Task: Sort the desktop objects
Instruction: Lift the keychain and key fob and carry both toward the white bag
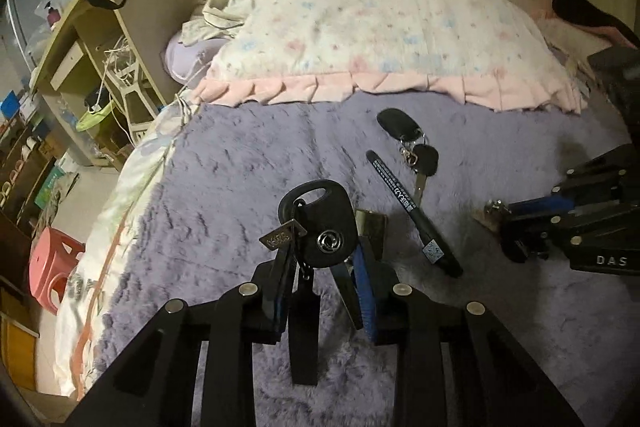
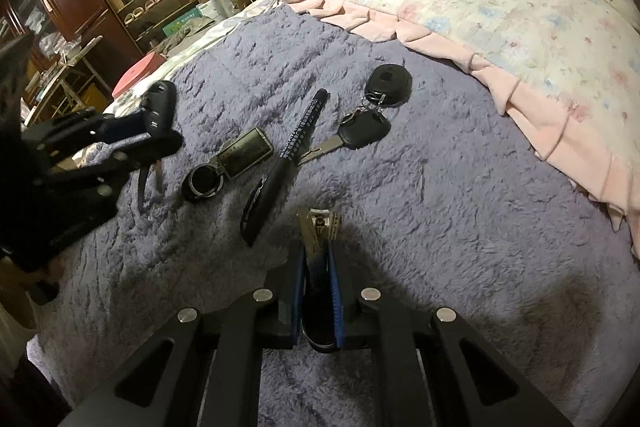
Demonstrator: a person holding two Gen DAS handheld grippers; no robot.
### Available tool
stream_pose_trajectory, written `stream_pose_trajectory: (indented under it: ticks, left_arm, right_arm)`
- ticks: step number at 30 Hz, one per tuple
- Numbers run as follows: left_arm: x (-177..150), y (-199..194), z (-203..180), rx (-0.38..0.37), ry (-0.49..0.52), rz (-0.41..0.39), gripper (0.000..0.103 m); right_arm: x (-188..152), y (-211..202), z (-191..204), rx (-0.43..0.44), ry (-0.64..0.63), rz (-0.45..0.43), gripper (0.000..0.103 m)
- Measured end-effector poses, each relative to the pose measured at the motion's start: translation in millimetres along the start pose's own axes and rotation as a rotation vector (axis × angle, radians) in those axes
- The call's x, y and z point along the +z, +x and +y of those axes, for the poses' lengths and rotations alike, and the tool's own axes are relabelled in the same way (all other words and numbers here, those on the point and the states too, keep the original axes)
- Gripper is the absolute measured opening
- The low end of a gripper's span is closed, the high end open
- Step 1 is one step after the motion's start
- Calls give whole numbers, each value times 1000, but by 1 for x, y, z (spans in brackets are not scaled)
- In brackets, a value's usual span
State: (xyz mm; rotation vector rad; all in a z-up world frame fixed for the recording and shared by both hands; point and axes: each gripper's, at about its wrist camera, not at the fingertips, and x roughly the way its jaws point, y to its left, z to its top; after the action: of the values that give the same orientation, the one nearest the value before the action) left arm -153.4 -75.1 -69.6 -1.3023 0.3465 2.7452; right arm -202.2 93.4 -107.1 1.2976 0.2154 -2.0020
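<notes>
Between the left gripper's [image 1: 320, 267] pinching pads hangs the key bunch [image 1: 316, 223], above the blanket [image 1: 240, 167].

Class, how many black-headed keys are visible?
2: the gripped key in the left gripper, the loose key on the purple blanket beside the pen. Others may be hidden.

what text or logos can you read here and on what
"DAS", cut off at the edge: on the right tongs.
Printed line and QR-style label on the black pen: too small to read.
Stamped metal tag on the key bunch in the left tongs: blurred.
Round emblem on the black key head: no letters legible.
</notes>
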Motion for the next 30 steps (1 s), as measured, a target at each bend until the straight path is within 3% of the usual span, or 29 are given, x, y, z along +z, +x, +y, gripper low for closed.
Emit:
stream_pose_trajectory:
  ticks: [12, 30]
  left_arm:
    - [-3, -62, -15, 58, -125, 52, 29]
    - [-47, -198, 8, 118, -224, 0, 29]
  right_arm:
    - [16, -58, 58, -18, -139, -40, 9]
    - [11, -144, 157, -17, -224, -87, 8]
